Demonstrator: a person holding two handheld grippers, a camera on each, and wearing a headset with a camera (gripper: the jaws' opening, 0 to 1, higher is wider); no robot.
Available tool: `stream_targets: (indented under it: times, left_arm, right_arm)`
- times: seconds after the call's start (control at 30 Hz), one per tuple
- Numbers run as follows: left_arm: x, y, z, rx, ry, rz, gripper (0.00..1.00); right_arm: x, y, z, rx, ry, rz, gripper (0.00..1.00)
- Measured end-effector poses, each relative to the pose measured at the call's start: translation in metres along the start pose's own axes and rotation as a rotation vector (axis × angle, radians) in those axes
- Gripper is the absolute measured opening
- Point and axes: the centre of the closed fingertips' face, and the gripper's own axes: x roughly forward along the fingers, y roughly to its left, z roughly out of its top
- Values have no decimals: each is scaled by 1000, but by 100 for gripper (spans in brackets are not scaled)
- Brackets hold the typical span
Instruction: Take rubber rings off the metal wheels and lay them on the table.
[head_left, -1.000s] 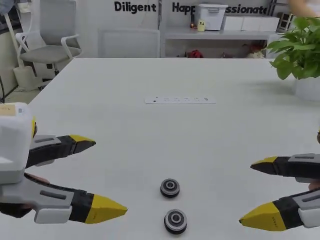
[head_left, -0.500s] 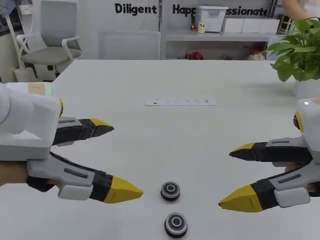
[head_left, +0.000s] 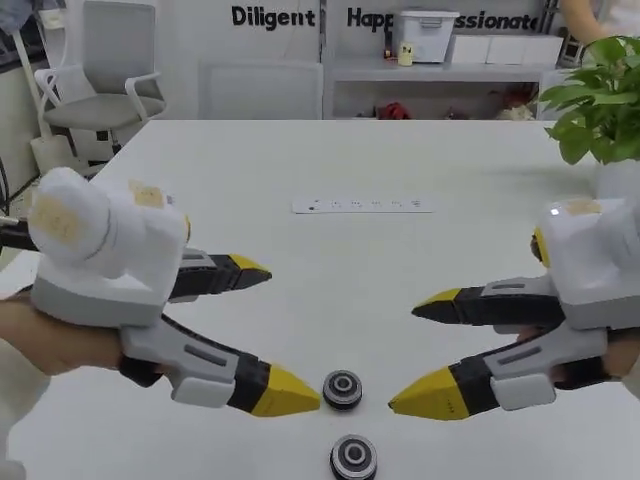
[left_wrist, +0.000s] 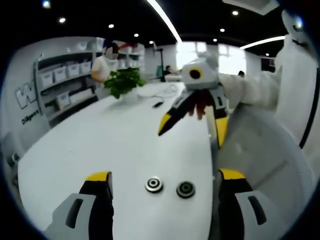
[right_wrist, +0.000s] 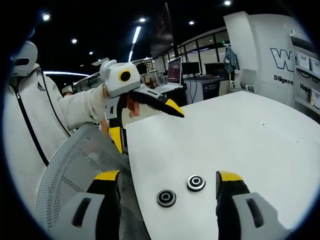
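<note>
**2 Grippers Flank 2 Small Wheels at the Workbench**

At the left, the left gripper (head_left: 290, 335) hangs low over the white table (head_left: 400, 160), its 2 yellow-tipped jaws spread wide and holding nothing. Its lower tip lies just beside the far wheel (head_left: 342, 389). The near wheel (head_left: 353, 456) sits just behind that one, toward the person, close to it but apart. Both lie flat near the table's front edge, between the 2 tools.

Each wheel is a small bright metal disc with a dark bore at the hub and a black rubber ring (head_left: 342, 377) seated round the rim. Neither ring is off yet.

The wheels look dense and stiff for their size and seem likely to skate on the smooth tabletop if nudged. The rings should be soft, stretchy and grippy. The sound hold would probably be 1 gripper pinching a wheel across its flat faces while the other catches the ring's outer edge and peels it off.

At the right, the right gripper (head_left: 404, 357) mirrors the first, with its jaws equally wide and empty. A potted plant (head_left: 600, 95) stands at the far right corner.
</note>
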Motion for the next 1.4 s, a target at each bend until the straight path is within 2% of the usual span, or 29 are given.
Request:
stream_targets:
  times: [0.1, 0.23, 0.37, 0.43, 0.57, 0.63, 0.67, 0.7, 0.87, 0.93, 1.07, 1.23, 1.4]
  left_arm:
    - [10, -4, -7, -11, -5, -14, 86]
    - [20, -12, -16, 13, -18, -43, 79]
    - [30, -15, -20, 31, -62, -29, 77]
    - [34, -20, -22, 32, -79, -42, 73]
    - [40, -27, -21, 21, -112, -66, 68]
    - [43, -30, -27, 18, -89, -82, 65]
    - [45, -29, -32, 38, -68, -73, 65]
    - [46, -28, -33, 50, -66, -65, 65]
    - [51, -31, -38, 22, -88, -79, 60]
    - [53, -29, -38, 7, -108, -72, 58]
    - [54, -23, -44, 2, -113, -49, 53]
    - [60, -26, -49, -25, -114, -62, 46]
    - [67, -35, -57, -3, -86, -89, 41]
  right_arm:
    - [5, -1, -7, 18, -1, 6, 71]
    - [9, -3, -19, 16, 9, 3, 67]
    - [13, -6, -30, 11, 6, 0, 61]
    - [14, -7, -38, -9, 23, 7, 57]
    - [20, -6, -49, -20, 47, 28, 57]
    - [26, -4, -54, -40, 63, 34, 55]
    - [28, -3, -58, -53, 80, 38, 53]
    - [30, -2, -62, -62, 100, 44, 51]
    - [39, -1, -76, -62, 140, 49, 48]
    - [41, 0, -82, -60, 154, 51, 49]
    - [45, 0, -93, -67, 192, 51, 47]
    - [49, -2, -96, -56, 188, 44, 41]
    - [49, -1, -99, -47, 197, 50, 34]
